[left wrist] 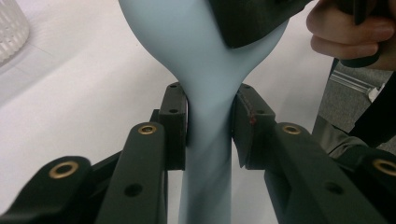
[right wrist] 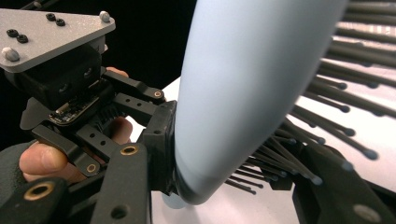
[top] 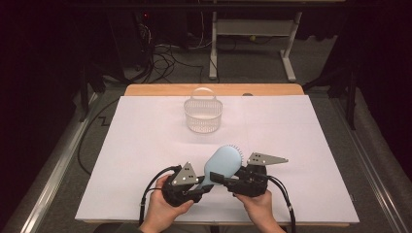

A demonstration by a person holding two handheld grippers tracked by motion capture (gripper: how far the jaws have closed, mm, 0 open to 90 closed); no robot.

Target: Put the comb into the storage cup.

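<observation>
Brush, pale blue, held over the near middle of the tabletop, between the two tongs. No brand, label or writing readable on brush, tongs or basket.

Largest first: white tabletop, spread wide, with a wooden edge at its far side. Beyond the brush, well apart toward the far edge, a clear ribbed basket with a hoop handle, standing upright.

Brush next: oval head pointing away and slightly right in the high view, smooth back up, dark bristles with small ball tips on the other face, handle running back toward the left hand.

Left tongs: closed on the handle just below where the head widens, one pad pressed to each side, as seen in the left gripper view. Grey plate on top, cable trailing back past the hand.

Right tongs: closed on the near end of the head, from the right. In the right gripper view, one pad flat against the smooth blue back, the other jaw in among the bristles on the opposite face. Both tongs close together, almost meeting at the neck of the brush.
</observation>
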